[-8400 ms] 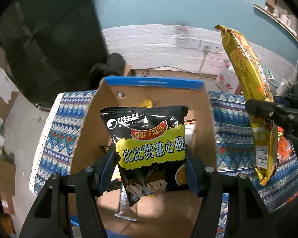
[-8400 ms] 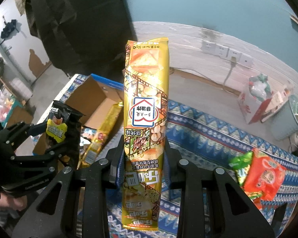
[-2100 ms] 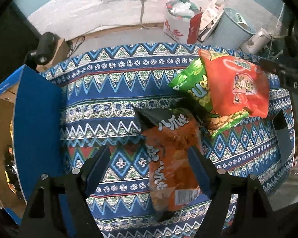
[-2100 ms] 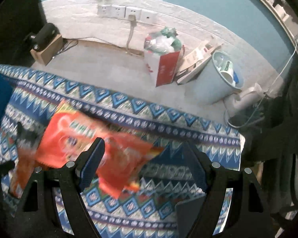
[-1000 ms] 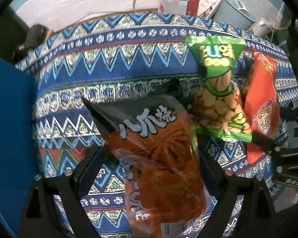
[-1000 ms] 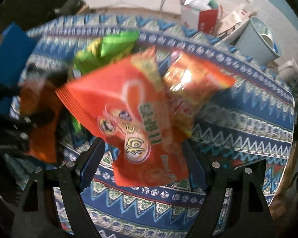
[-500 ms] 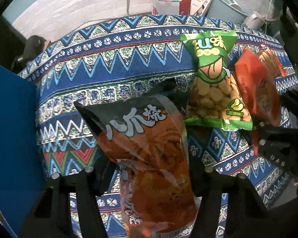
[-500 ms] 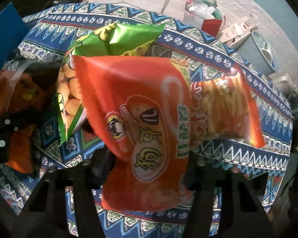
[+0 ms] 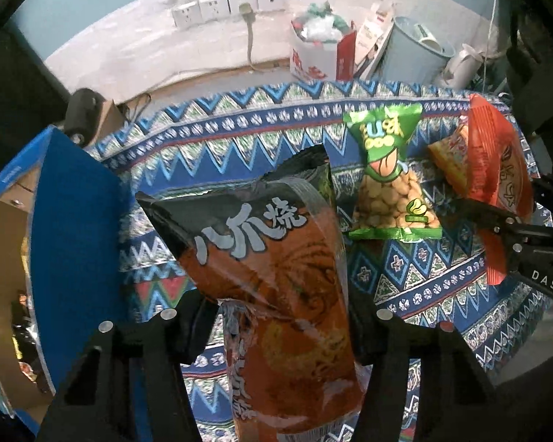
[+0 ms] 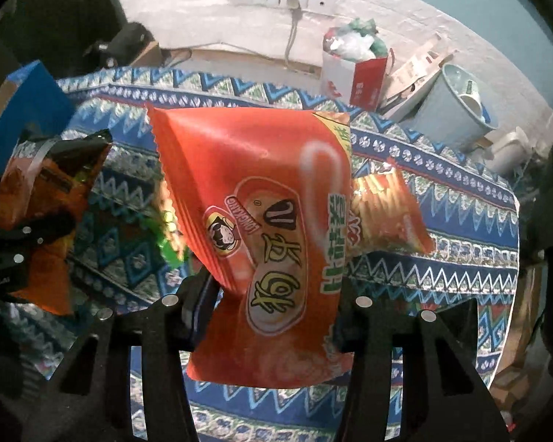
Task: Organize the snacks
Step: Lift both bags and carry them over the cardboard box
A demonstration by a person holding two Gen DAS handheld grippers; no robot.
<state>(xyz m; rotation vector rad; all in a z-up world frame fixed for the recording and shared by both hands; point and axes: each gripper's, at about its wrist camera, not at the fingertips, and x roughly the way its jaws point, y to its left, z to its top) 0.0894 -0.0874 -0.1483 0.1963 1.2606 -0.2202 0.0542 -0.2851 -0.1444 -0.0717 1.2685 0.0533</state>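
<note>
Left wrist view: left gripper [image 9: 276,316] clamps orange-black snack bag [image 9: 276,287]; right gripper [image 10: 272,302], jaws closing, grips red bag [image 10: 261,228] above patterned cloth [image 9: 239,147].

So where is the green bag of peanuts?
In the left wrist view the green peanut bag lies flat on the patterned cloth, right of centre, between the orange-and-black bag and the red bag.

Black plastic left gripper [image 9: 276,316] and right gripper [image 10: 272,305], silver screws, blue-padded jaws, white "DAS" lettering.
</note>
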